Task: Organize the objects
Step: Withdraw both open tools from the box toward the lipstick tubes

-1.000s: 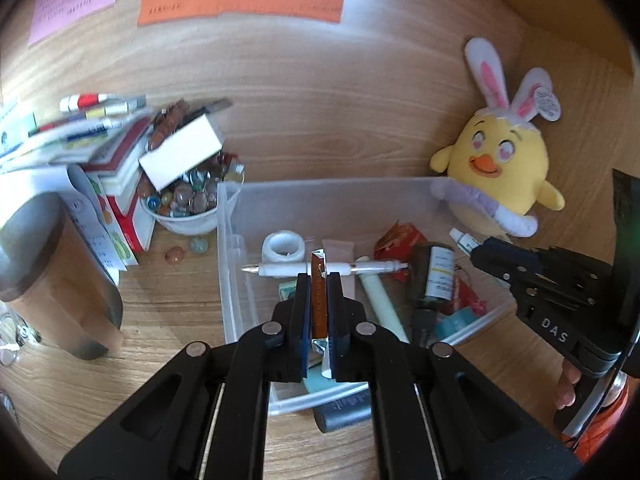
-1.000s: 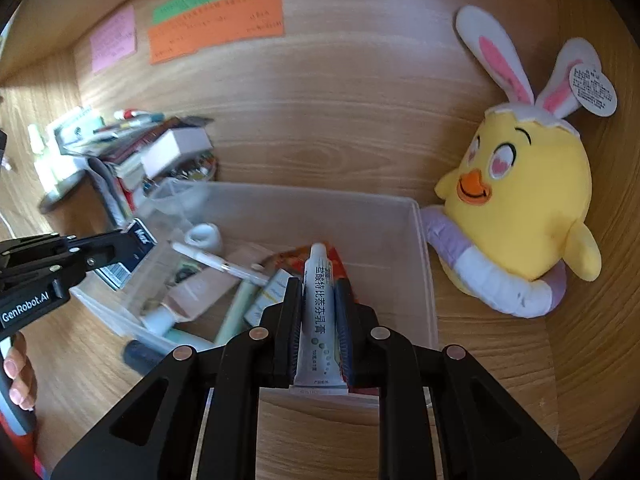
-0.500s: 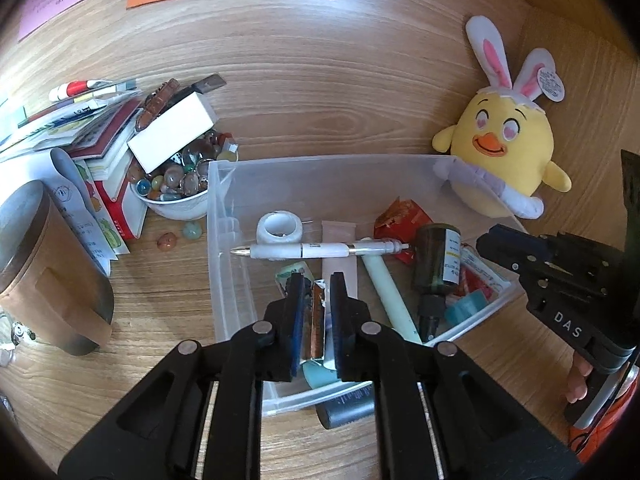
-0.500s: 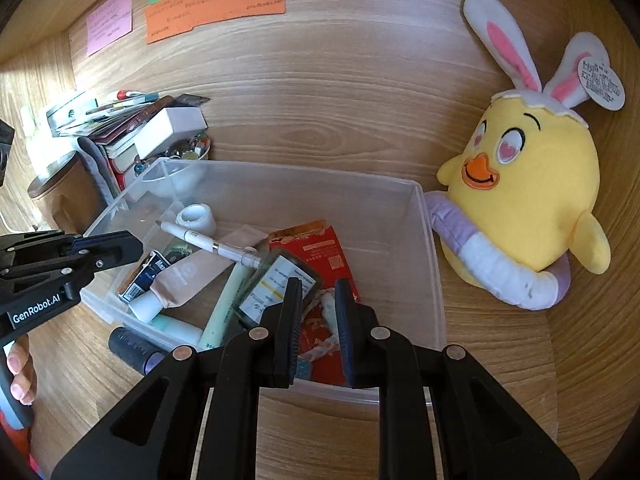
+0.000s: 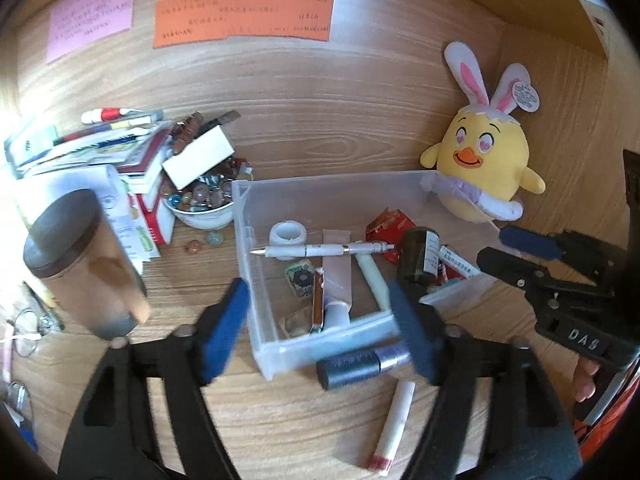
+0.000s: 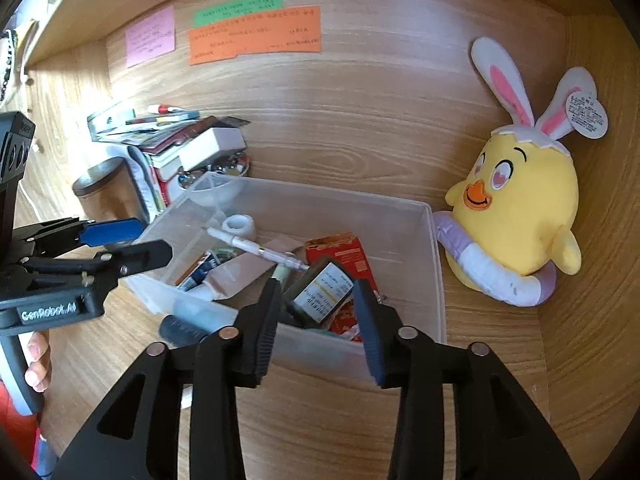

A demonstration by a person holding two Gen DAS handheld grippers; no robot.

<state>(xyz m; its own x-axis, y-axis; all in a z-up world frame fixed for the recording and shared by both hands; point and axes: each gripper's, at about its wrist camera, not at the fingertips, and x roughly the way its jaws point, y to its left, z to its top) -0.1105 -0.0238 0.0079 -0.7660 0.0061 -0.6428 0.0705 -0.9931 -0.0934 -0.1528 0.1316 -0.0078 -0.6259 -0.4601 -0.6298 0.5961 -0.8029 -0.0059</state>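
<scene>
A clear plastic bin [image 5: 256, 336] [image 6: 438, 264] sits on the wooden desk. It holds a white pen [image 5: 320, 249], a tape roll [image 5: 287, 233], a beige tube [image 5: 336, 272], a dark bottle [image 5: 418, 254] [image 6: 320, 294], a red packet [image 6: 344, 254] and a small brown stick [image 5: 317, 300]. My left gripper [image 5: 318, 328] is open and empty above the bin's near edge. My right gripper [image 6: 316, 320] is open and empty above the bin's near wall. A dark tube [image 5: 362, 364] and a white stick [image 5: 394, 420] lie on the desk in front of the bin.
A yellow chick plush [image 5: 482, 160] [image 6: 516, 200] stands right of the bin. A bowl of marbles [image 5: 202, 204], a pile of books [image 5: 100, 148] and a brown lidded cup [image 5: 80, 264] stand at the left. Coloured notes [image 5: 244, 16] hang on the back wall.
Both grippers have opened and drawn back from the bin. The brown stick from the left and the white tube from the right now lie in the bin.
</scene>
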